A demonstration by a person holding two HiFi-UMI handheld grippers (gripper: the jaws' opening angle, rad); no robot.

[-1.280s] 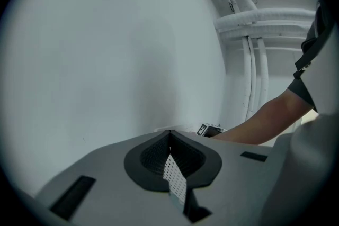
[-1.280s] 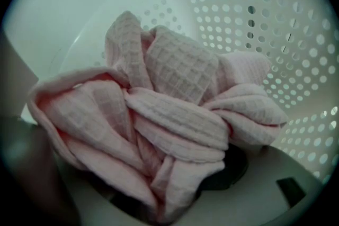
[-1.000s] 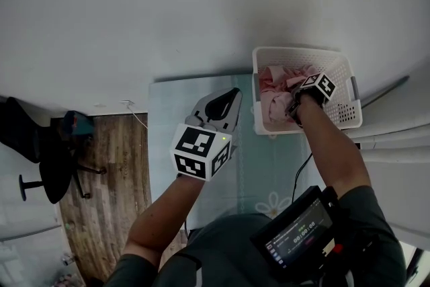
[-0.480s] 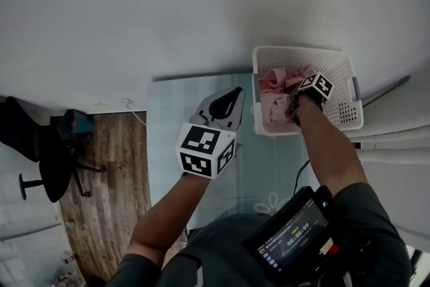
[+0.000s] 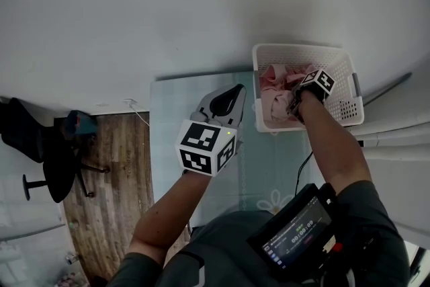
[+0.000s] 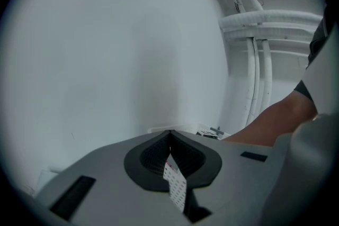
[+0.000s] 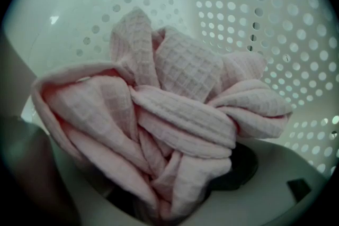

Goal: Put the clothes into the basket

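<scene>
A white perforated basket [image 5: 302,48] stands at the far right end of the pale teal table [image 5: 175,104]. Crumpled pink waffle cloth [image 5: 275,87] lies inside it. My right gripper [image 5: 294,106] reaches steeply down into the basket. In the right gripper view the pink cloth [image 7: 175,108] is bunched between the jaws of the right gripper [image 7: 175,188] against the basket wall [image 7: 254,2]. Those jaws have just been opening and stand wide, not pressing on the cloth. My left gripper [image 5: 234,92] hovers over the table, left of the basket. Seen in its own view, the left gripper [image 6: 170,137] is shut and empty.
A white wall rises behind the table. Wood floor and a black office chair [image 5: 47,158] are at the left. White pipes [image 6: 254,87] run along the right side. A recorder with a lit screen [image 5: 295,232] hangs at the person's chest.
Hardly anything differs in the head view. The right gripper stays in the basket over the pink cloth, and the left gripper hovers in the same spot.
</scene>
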